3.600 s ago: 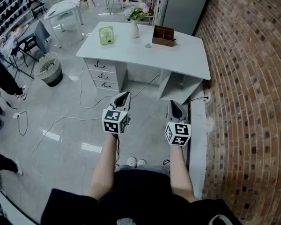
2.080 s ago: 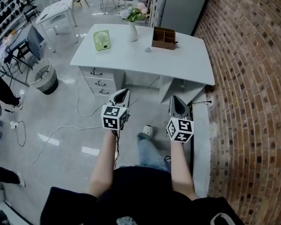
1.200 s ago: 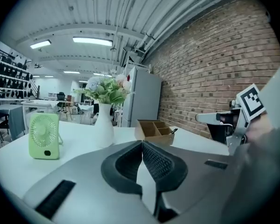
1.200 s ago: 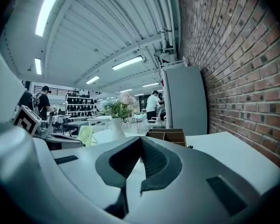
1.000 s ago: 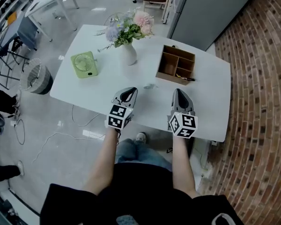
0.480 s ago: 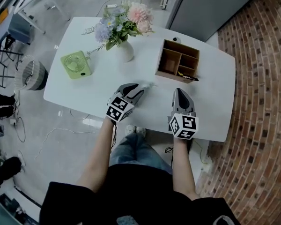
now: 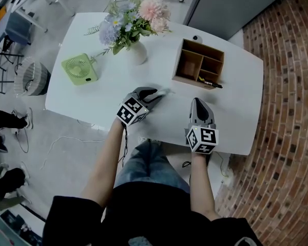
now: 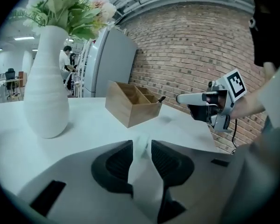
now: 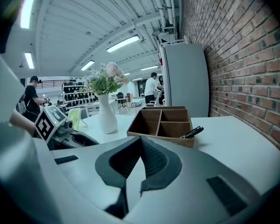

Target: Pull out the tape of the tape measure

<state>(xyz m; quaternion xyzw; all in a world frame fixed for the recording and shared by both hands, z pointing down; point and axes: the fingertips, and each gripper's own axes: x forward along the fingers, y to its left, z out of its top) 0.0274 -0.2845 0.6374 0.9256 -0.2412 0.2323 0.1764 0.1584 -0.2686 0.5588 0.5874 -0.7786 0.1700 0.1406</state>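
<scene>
The tape measure (image 7: 166, 91) is a small pale grey thing lying on the white table (image 7: 108, 99), just past the tips of my left gripper (image 7: 155, 95). That gripper's jaws have just been opening and stand open. In the left gripper view the tape measure (image 8: 141, 144) shows blurred in the gap between the dark pads (image 8: 115, 164), which are not pressed on it. My right gripper (image 7: 197, 103) hovers over the table's near edge to the right, shut with nothing in it. Its own view shows the closed jaws pointing at a wooden organiser (image 9: 162, 123).
The wooden organiser (image 7: 200, 63) with a black pen (image 7: 211, 84) stands behind the right gripper. A white vase of flowers (image 7: 136, 53) and a green fan (image 7: 80, 69) stand at the back left. A brick wall (image 7: 285, 111) runs along the right.
The person has walked up to the table. Both grippers have sunk over its near edge. The left gripper has tilted towards the tape measure and its jaws have gone from shut to open.
</scene>
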